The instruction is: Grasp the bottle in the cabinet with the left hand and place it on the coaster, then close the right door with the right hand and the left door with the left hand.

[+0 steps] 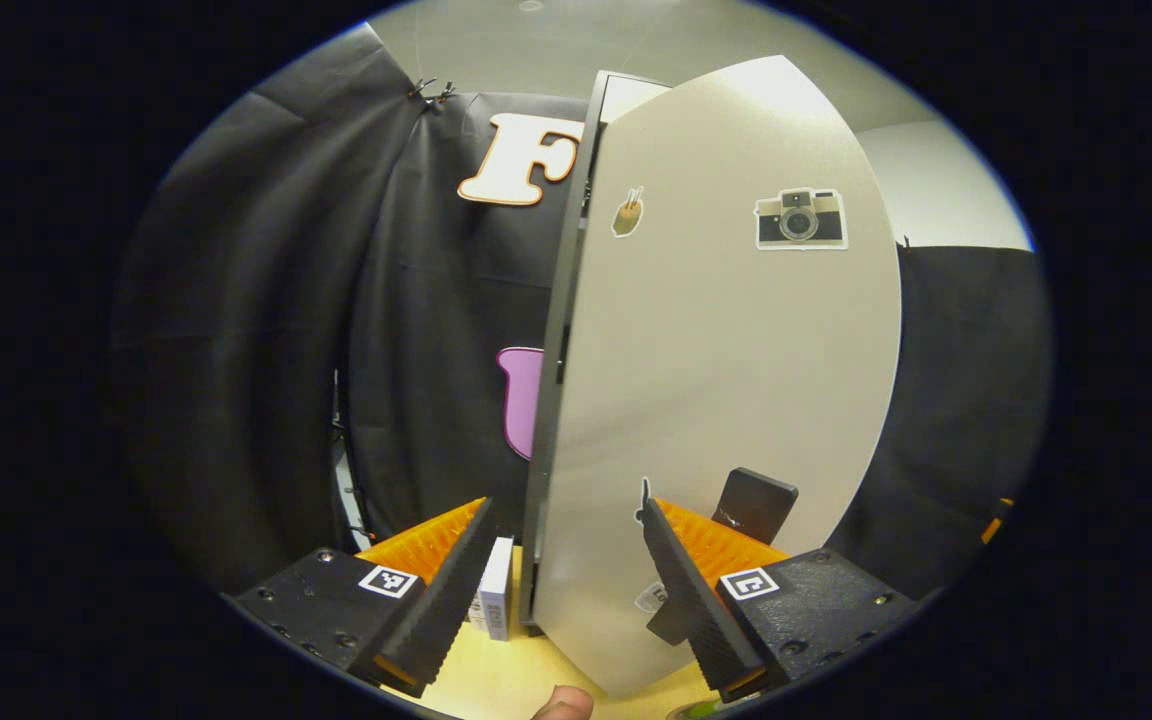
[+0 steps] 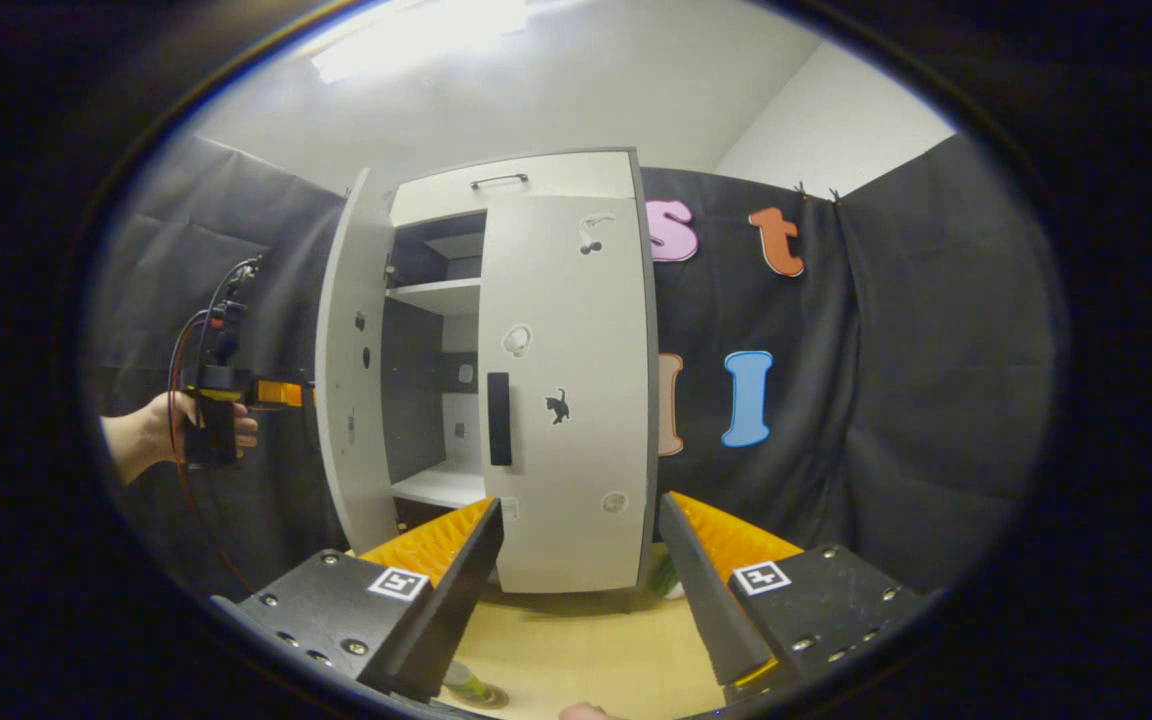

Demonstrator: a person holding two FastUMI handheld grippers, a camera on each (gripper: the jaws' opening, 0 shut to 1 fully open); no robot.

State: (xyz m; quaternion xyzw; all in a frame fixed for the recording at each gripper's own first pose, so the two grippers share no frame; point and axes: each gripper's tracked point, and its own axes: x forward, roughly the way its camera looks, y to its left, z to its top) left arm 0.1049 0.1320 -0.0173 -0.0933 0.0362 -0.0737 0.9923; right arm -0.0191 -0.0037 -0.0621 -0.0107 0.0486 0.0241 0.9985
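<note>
Left door [image 1: 726,400], a tall pale-grey cabinet panel, stands ajar, its outer face directly ahead of the left gripper [image 1: 566,560], whose 2 fingers gape wide around its lower edge, gripping nothing; right door [image 2: 566,400] looks shut; right gripper [image 2: 581,570] hangs open, farther back

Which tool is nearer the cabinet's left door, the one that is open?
Left. The left tool is right beside the open left door, at its outer face, and that door fills the view between its fingers. The right tool sits farther back, facing the closed right door.
</note>
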